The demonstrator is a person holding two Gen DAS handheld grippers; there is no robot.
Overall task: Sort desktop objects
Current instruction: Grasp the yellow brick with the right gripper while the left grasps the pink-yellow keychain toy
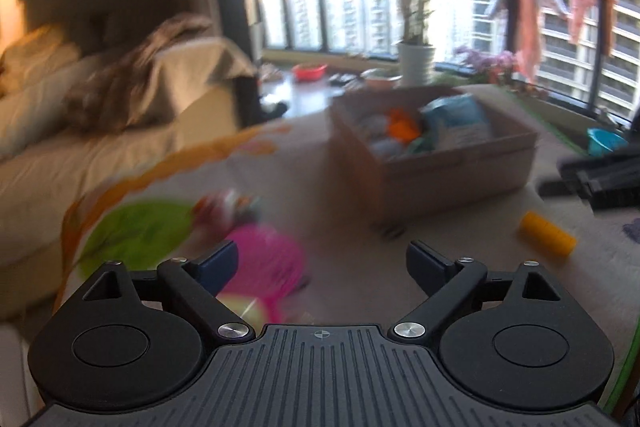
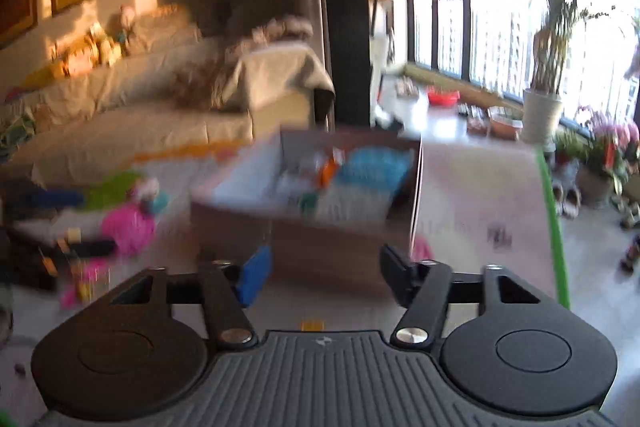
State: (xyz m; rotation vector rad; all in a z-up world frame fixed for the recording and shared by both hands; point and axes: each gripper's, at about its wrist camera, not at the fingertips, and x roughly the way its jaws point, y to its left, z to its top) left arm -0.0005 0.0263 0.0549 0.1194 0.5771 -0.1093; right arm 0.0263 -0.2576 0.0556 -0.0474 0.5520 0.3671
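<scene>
Left wrist view, blurry. Far left, cream sofa (image 1: pixel 100 147) beyond the table's edge. On the patterned table cover (image 1: pixel 340 247): green patch, then a pink round plastic toy (image 1: pixel 268 267) just ahead of the left gripper's left finger, with a small mixed-colour item behind it, too smeared to identify. Left gripper (image 1: pixel 322 263) spread wide, nothing between its fingers. Ahead and right of centre, a brown cardboard box (image 1: pixel 452 171) holding an orange item (image 1: pixel 402 127) and a light blue packet (image 1: pixel 456 119). Right of the box, a yellow cylinder (image 1: pixel 546 233) lying on its side on the table, well apart from the gripper. Far right, a black object (image 1: pixel 600 179), unclear what.

Right wrist view, also blurred. Left: pink toys (image 2: pixel 128 227) and dark clutter on the table. Right gripper (image 2: pixel 324 275) spread apart, empty, low in front of the same cardboard box (image 2: pixel 304 227), light blue packet (image 2: pixel 372 167) inside. Right: green table edge strip (image 2: pixel 554 227), potted plants (image 2: pixel 544 107) on the floor by the window.
</scene>
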